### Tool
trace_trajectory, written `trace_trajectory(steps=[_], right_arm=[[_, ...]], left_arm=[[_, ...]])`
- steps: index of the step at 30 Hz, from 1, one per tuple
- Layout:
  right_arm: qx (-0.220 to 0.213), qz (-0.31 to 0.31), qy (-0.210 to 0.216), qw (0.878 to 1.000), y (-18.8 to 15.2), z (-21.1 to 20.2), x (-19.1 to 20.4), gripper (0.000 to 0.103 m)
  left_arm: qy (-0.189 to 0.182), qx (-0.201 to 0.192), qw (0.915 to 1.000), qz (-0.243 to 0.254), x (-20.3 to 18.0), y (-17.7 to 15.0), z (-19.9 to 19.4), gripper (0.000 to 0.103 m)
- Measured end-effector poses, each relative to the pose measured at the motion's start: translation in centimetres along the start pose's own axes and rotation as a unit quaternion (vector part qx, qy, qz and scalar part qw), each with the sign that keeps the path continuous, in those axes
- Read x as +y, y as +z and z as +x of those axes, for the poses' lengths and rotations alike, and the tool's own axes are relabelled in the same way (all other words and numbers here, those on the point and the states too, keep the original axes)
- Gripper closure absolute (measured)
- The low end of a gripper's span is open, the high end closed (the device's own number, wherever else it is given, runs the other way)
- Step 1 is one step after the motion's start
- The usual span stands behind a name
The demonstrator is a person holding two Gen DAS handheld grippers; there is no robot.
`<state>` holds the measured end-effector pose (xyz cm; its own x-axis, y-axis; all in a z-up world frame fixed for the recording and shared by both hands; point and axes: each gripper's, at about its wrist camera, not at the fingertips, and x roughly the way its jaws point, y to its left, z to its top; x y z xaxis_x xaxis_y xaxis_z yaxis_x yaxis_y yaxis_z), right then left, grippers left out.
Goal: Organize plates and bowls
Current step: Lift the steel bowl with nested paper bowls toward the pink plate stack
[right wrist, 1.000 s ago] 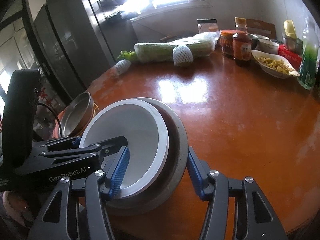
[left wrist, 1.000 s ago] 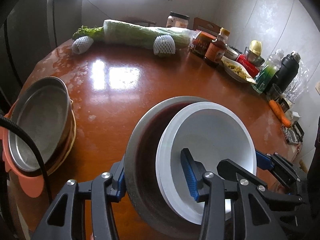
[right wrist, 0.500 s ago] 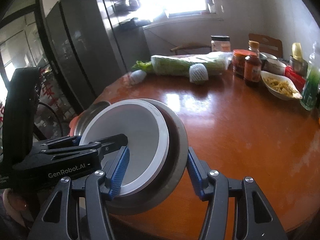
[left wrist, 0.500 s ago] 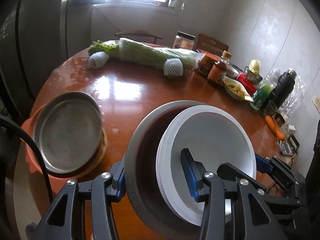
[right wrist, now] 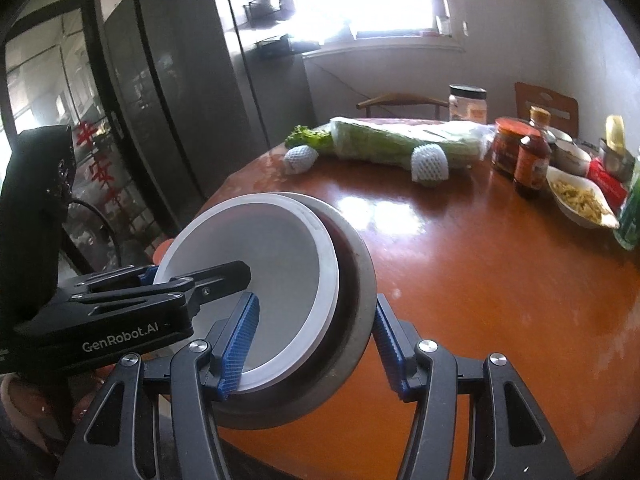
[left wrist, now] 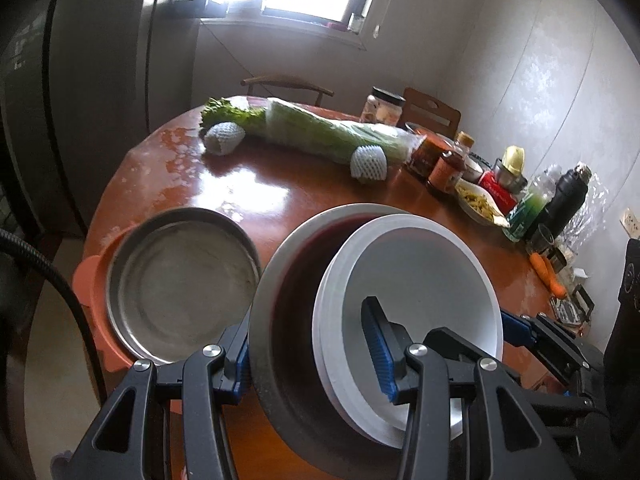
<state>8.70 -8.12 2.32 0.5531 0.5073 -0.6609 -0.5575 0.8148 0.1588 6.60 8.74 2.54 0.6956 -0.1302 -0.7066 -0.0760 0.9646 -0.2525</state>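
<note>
We cannot read the labels on the bottles (left wrist: pixel 450 168) behind the white bowl (left wrist: pixel 416 280), whose near rim our fingers (left wrist: pixel 378 350) hide.

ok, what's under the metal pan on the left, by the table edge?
The metal pan sits on an orange-pink tray or lid; only its rim and a tab show around the pan. The pan covers the rest, so anything else stacked between them can't be seen.

The left gripper (left wrist: pixel 312 354) points steeply downward, its blue-padded fingers (left wrist: pixel 378 354) clamped across the near rim of the stacked bowls (left wrist: pixel 416 280), one pad inside, one outside. The right gripper (right wrist: pixel 316 350) grips the opposite rim the same way, jaws part closed. Each gripper shows in the other's view, facing inward.
</note>
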Motion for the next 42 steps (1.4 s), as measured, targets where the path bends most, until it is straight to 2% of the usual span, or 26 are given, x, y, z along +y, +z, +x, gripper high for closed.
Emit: trace_trajectory(steps=[22,34,42], right_arm=[[-0.007,-0.058,0.044,0.997,6.1,5.3,6.7,0.045],[-0.004,-0.086,0.059,0.995,7.1,6.9,9.3,0.046],[0.005,-0.090,0.067,0.994,6.7,8.3,9.9,0.046]], left_arm=[[0.049,-0.030,0.9979,-0.030,7.9,2.9,-2.6,0.056],[0.065,-0.035,0.9960,-0.051,10.7,2.9,-2.9,0.056],[0.070,-0.027,0.9953,-0.061,11.8,2.1,-2.0,0.056]])
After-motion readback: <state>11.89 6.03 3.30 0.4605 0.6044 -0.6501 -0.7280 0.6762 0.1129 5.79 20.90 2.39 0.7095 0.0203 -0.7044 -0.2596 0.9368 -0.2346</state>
